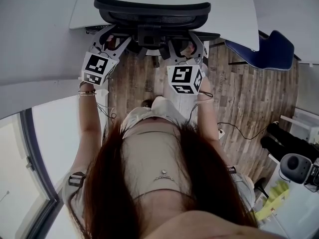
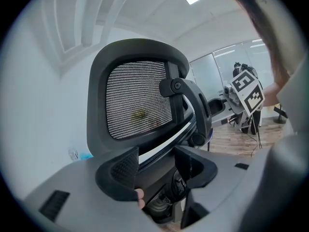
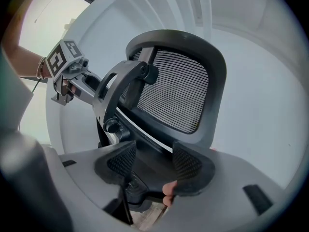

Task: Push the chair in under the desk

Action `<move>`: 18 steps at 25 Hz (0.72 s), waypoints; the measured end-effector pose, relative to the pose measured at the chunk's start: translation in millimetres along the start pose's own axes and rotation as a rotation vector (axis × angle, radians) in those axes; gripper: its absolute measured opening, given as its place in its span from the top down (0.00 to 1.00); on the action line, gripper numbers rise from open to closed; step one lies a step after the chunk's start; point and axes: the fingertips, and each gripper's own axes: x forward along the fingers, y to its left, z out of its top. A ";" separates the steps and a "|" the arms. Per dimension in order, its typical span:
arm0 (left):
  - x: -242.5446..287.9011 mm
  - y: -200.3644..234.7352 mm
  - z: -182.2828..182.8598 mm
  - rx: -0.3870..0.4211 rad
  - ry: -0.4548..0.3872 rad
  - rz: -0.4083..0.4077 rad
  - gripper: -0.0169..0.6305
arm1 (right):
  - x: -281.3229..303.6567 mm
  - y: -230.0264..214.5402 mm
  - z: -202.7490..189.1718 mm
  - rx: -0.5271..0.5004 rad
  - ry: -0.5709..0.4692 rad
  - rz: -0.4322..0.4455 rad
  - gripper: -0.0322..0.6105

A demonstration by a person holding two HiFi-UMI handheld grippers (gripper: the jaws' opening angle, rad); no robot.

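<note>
I see the left claw (image 2: 157, 164) and right claw (image 3: 148, 162), grey with black textured pads (image 3: 120, 161), each bearing a white cube (image 1: 95, 68) of black markers; thin cables (image 1: 107, 111); a bracelet (image 1: 86, 92), beaded I think.

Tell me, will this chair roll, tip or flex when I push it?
Likely glides: the floor is smooth wood, though the chair base is hidden. Its mesh probably gives; push the rigid frame. Pushing this high may recline it.

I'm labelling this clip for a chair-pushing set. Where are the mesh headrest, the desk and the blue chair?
mesh headrest (image 2: 137, 105): left gripper view, middle of the mesh panel.
desk (image 1: 234, 14): head view, bare white top right of the headrest.
blue chair (image 1: 269, 51): head view, middle of its blue surface.
</note>
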 end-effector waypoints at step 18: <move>10.8 10.3 6.2 0.001 -0.026 0.007 0.62 | 10.4 -6.7 4.8 0.003 -0.008 -0.011 0.57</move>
